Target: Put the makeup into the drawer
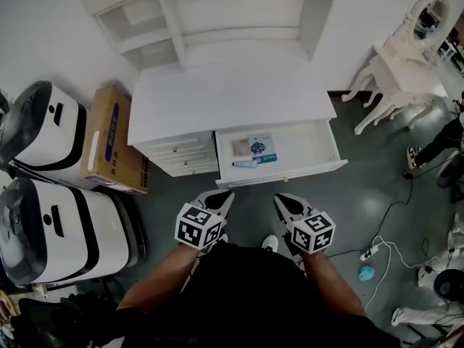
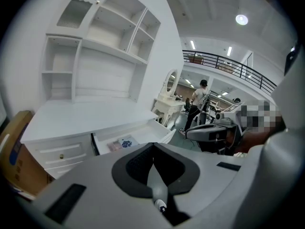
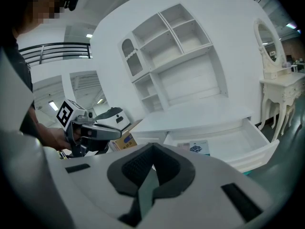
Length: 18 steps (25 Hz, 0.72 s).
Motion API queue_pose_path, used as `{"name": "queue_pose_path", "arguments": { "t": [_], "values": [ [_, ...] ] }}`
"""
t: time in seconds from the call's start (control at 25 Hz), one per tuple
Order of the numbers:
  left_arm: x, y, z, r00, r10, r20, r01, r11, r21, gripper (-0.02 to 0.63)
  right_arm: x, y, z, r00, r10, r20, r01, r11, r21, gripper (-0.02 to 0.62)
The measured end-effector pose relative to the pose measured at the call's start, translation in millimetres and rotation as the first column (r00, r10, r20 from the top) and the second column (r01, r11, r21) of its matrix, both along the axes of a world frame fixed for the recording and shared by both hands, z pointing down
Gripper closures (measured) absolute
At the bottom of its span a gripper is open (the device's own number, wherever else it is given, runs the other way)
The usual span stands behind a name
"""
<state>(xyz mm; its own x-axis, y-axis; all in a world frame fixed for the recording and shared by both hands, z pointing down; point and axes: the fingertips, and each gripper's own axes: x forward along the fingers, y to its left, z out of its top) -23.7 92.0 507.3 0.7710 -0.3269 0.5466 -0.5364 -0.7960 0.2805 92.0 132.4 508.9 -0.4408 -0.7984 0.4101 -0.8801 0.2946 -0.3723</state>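
The white desk's right-hand drawer (image 1: 308, 148) stands pulled open. In it lie a box with a blue pattern (image 1: 261, 147), a pinkish packet (image 1: 241, 147) and a small tube (image 1: 246, 164). The same items show in the left gripper view (image 2: 123, 143) and in the right gripper view (image 3: 198, 147). Both grippers hang side by side in front of the drawer, apart from it. My left gripper (image 1: 225, 194) (image 2: 153, 146) is shut with nothing in it. The right gripper (image 1: 280, 199) (image 3: 152, 149) is shut and empty too.
A white hutch with shelves (image 1: 217, 13) tops the desk (image 1: 232, 93). A cardboard box (image 1: 112, 140) and two white-and-black machines (image 1: 43, 122) (image 1: 58, 223) stand at the left. At the right are a white dressing table with a mirror (image 1: 406, 56), floor cables (image 1: 377, 249) and a person's legs (image 1: 435, 147).
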Motion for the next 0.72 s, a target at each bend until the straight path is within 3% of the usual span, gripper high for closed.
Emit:
{"name": "queue_pose_path", "arguments": {
  "t": [0.72],
  "values": [
    [-1.9,-4.0,-2.5,1.000,0.014,-0.003,-0.014,1.000,0.004,0.595,-2.8,-0.3,-2.3,1.000,0.009,-0.009,-0.009,1.000,0.000,0.569]
  ]
}}
